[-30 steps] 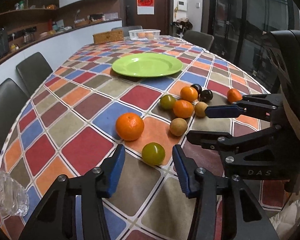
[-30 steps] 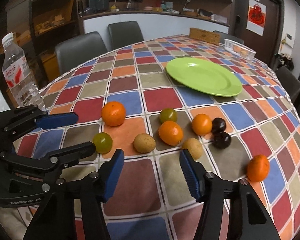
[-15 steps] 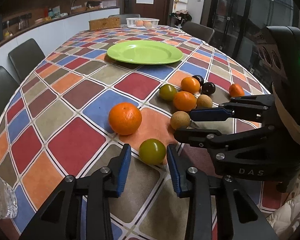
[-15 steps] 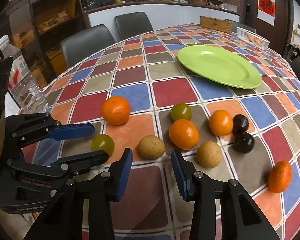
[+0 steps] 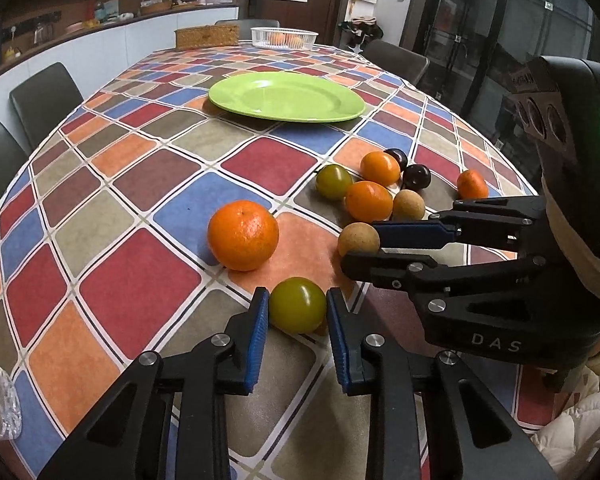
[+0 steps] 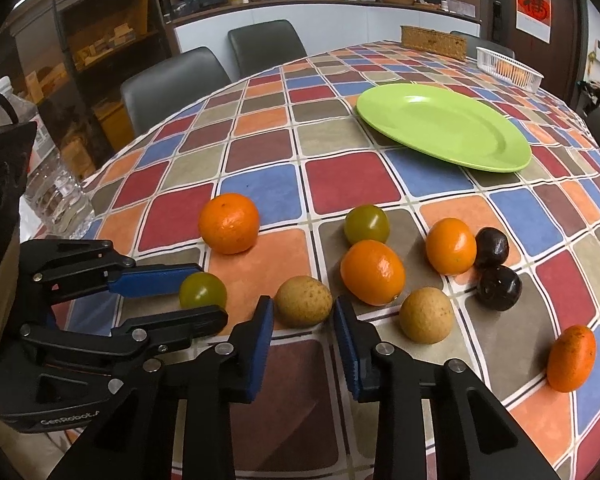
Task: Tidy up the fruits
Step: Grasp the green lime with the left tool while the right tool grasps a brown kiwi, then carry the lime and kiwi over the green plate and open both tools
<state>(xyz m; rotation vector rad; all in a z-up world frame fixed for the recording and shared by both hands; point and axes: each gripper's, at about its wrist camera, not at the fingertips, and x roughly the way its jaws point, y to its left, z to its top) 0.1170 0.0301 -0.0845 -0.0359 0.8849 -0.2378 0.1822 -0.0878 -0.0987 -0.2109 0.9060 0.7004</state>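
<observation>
My left gripper (image 5: 298, 305) has its blue pads against both sides of a green round fruit (image 5: 297, 305) that rests on the tablecloth; it also shows in the right wrist view (image 6: 203, 290). My right gripper (image 6: 303, 312) has its pads around a brown speckled fruit (image 6: 303, 301), close to its sides; this fruit also shows in the left wrist view (image 5: 358, 239). A large orange (image 5: 243, 234) lies just beyond. Further fruits lie in a cluster (image 6: 440, 264). A green plate (image 5: 286, 96) stands empty farther back.
A water bottle (image 6: 56, 196) stands at the table's near left edge. A white basket (image 5: 283, 37) and a wicker box (image 5: 207, 36) sit at the far end. Dark chairs (image 6: 172, 84) ring the table. A lone small orange (image 6: 571, 358) lies near the right edge.
Both grippers moved forward and down and narrowed. The left jaws came in on the green fruit and the right jaws on the brown fruit.
</observation>
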